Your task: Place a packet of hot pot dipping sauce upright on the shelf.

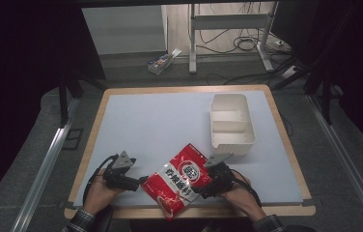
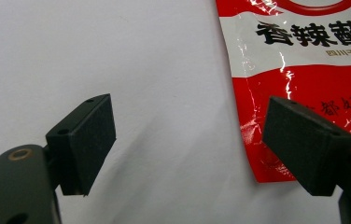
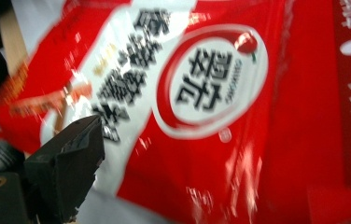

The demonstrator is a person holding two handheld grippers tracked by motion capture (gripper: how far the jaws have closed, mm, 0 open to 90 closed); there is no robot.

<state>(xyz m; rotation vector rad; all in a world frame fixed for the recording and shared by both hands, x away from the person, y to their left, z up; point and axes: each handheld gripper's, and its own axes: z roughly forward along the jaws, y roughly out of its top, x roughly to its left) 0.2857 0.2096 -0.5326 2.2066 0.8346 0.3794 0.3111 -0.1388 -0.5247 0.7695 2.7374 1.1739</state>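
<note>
A red and white sauce bag (image 1: 179, 182) with black characters sits tilted at the table's front edge, its lower corner past the edge. My right gripper (image 1: 204, 186) holds the bag's right side. In the right gripper view the bag (image 3: 220, 107) is close up and blurred, one black finger (image 3: 66, 163) lies over it, and the other is hidden behind it. My left gripper (image 1: 140, 182) stands open just left of the bag. In the left gripper view (image 2: 187, 140) its jaws are wide apart over the white tabletop, and the bag's edge (image 2: 299, 70) is beside the right jaw.
A white divided tray (image 1: 231, 145) stands at the back right of the white table mat (image 1: 160, 125). The wooden table rim (image 1: 194, 211) runs along the front. On the floor beyond lie a small box (image 1: 160, 63), desk legs and cables.
</note>
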